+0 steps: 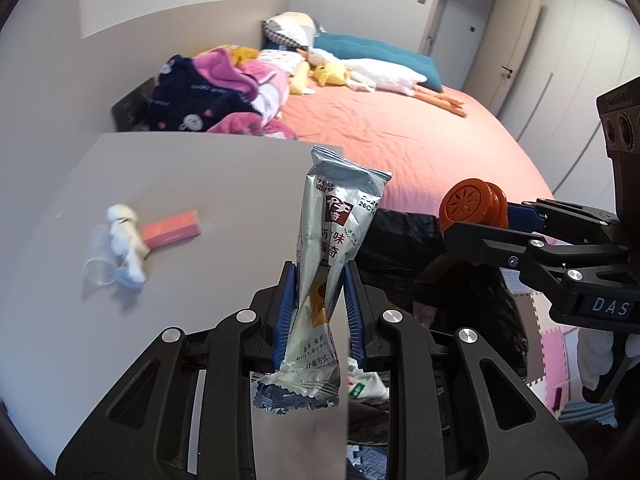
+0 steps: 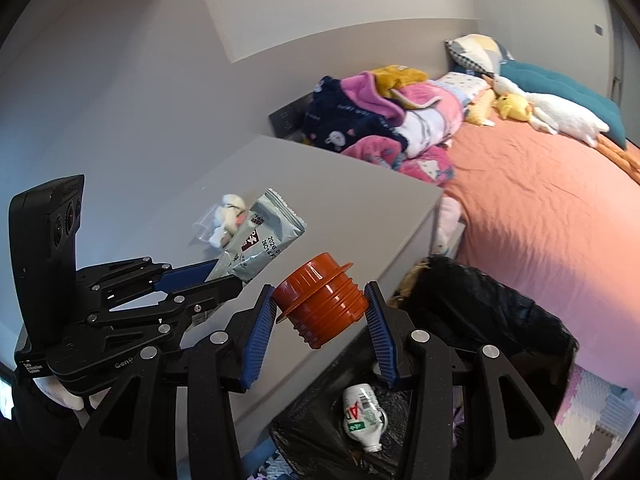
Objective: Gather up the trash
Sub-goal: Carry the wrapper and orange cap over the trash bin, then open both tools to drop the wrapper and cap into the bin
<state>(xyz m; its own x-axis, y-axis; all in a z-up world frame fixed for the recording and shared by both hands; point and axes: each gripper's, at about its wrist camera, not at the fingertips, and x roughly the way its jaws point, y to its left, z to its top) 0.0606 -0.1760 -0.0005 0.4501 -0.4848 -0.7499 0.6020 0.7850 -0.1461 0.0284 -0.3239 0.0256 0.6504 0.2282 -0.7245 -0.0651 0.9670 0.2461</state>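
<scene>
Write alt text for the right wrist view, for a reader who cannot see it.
The right claw grips an orange threaded cap above a black trash bag that holds a crushed plastic bottle. To its left, the left claw holds a silver snack wrapper beside a grey table, with a pink bed behind.

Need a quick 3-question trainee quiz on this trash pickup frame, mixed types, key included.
1. True or false: the left claw is empty.
2. The right claw grips: A) orange ribbed cup B) white bottle C) pink box
3. Fill in: the white bottle lies inside the black ____ bag.

Key: 1. false, it grips the silver snack wrapper; 2. A; 3. trash
</scene>
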